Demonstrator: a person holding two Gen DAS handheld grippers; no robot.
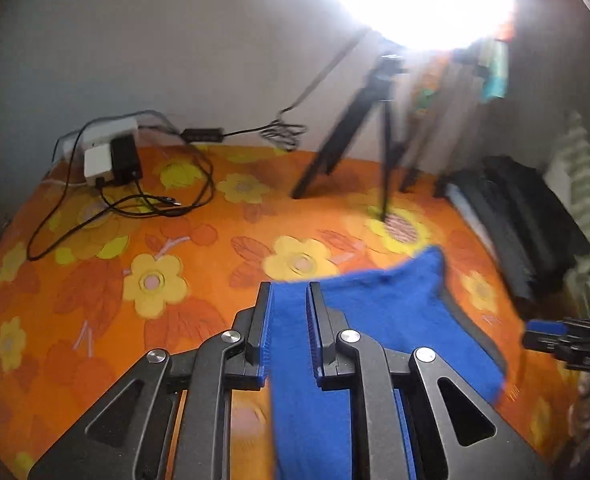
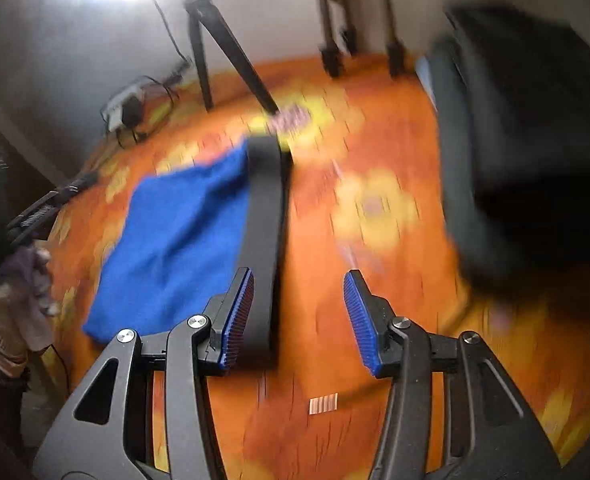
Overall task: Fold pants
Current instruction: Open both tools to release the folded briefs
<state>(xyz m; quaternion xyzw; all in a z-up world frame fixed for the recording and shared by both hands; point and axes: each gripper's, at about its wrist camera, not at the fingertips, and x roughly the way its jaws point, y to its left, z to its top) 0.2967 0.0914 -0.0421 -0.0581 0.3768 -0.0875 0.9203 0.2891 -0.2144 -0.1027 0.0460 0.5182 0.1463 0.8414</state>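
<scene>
The blue pants [image 1: 375,312] lie on the orange flowered bed sheet [image 1: 175,240], with a dark waistband along their right edge [image 2: 263,240]. My left gripper [image 1: 289,292] is shut on a fold of the blue cloth, which runs between its fingers and down toward the camera. My right gripper [image 2: 299,284] is open and empty over the sheet, its left finger [image 2: 241,304] beside the dark waistband. The pants also show in the right wrist view [image 2: 183,240]. The left gripper [image 2: 35,216] shows at that view's left edge, held by a gloved hand.
A black tripod [image 1: 375,132] stands at the back of the bed under a glaring light. Chargers and cables [image 1: 111,160] lie at the back left. A stack of dark folded clothes [image 1: 527,216] sits at the right, large and near in the right wrist view [image 2: 527,140].
</scene>
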